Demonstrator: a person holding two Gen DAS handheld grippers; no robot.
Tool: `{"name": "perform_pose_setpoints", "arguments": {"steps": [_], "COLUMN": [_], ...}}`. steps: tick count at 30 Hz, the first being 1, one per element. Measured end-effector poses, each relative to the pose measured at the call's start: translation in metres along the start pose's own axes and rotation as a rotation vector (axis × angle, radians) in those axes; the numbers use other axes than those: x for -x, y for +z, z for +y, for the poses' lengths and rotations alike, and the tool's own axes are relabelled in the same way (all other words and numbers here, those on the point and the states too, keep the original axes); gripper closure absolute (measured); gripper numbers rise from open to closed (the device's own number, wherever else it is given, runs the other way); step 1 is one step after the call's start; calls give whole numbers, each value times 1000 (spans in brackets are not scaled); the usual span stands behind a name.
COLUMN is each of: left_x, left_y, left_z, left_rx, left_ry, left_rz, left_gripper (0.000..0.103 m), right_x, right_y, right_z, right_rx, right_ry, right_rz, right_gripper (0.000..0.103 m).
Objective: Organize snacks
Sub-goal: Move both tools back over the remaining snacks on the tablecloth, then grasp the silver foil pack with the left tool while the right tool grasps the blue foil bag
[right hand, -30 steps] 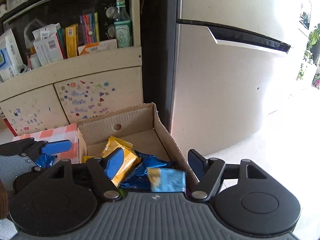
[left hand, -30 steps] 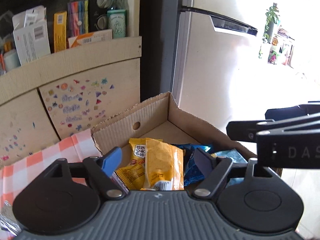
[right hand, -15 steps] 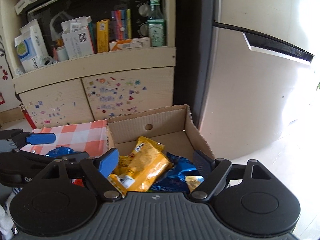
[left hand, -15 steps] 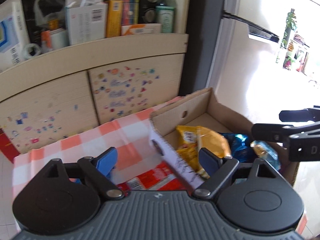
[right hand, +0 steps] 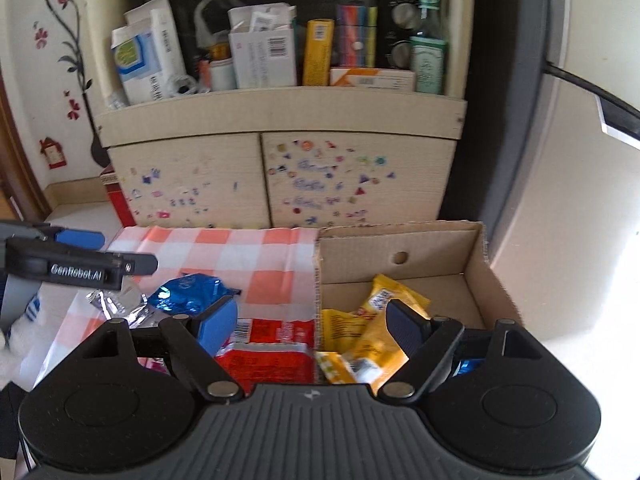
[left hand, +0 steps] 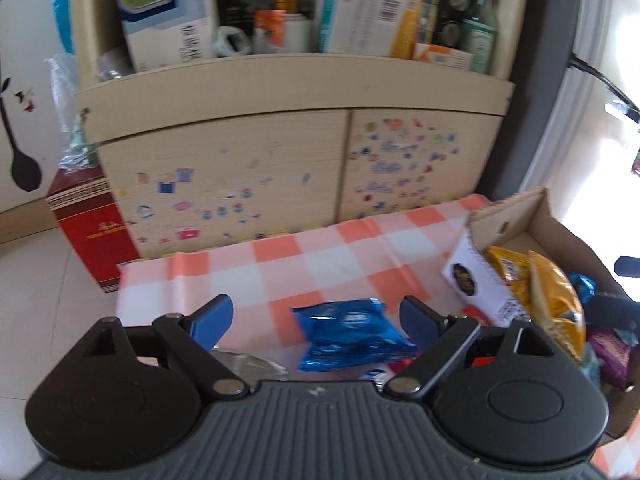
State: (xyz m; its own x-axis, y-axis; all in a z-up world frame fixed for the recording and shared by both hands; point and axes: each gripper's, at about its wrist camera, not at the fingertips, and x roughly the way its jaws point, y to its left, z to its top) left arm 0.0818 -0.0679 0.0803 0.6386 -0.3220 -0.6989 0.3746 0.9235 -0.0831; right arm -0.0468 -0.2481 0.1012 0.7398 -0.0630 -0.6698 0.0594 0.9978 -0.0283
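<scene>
- Blue foil snack packet is lying loose on the checked tablecloth, right between the left gripper fingers. Jaws are wide and opening a touch more, nothing pinched.
- Right gripper is spread wide and empty too, hanging over the near wall of the cardboard box, which already holds yellow packets.
- Risk imo: foil is slick and puffy, so a shallow pinch could squirt it away or snag the cloth.
- A red packet and a silver wrapper sit close by, easy to grab by mistake.
- Room: stickered cabinet behind, cluttered shelf above, fridge on the right.
</scene>
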Motion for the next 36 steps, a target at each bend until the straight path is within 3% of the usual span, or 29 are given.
{"name": "perform_pose_setpoints", "arguments": {"steps": [6, 14, 23, 36], "left_x": [-16, -42, -67, -78], "left_y": [-6, -17, -26, -34], "left_z": [38, 63, 72, 79], "left_rx": [50, 100, 219, 281], "left_ry": [73, 111, 145, 147], "left_rz": [49, 137, 226, 284], "left_gripper": [12, 12, 12, 8], "right_x": [-14, -42, -79, -135], "right_y": [0, -2, 8, 20], "right_z": [24, 40, 48, 63], "right_rx": [52, 17, -128, -146], "right_ry": [64, 111, 165, 120], "right_rz": [16, 61, 129, 183], "right_gripper": [17, 17, 17, 17]}}
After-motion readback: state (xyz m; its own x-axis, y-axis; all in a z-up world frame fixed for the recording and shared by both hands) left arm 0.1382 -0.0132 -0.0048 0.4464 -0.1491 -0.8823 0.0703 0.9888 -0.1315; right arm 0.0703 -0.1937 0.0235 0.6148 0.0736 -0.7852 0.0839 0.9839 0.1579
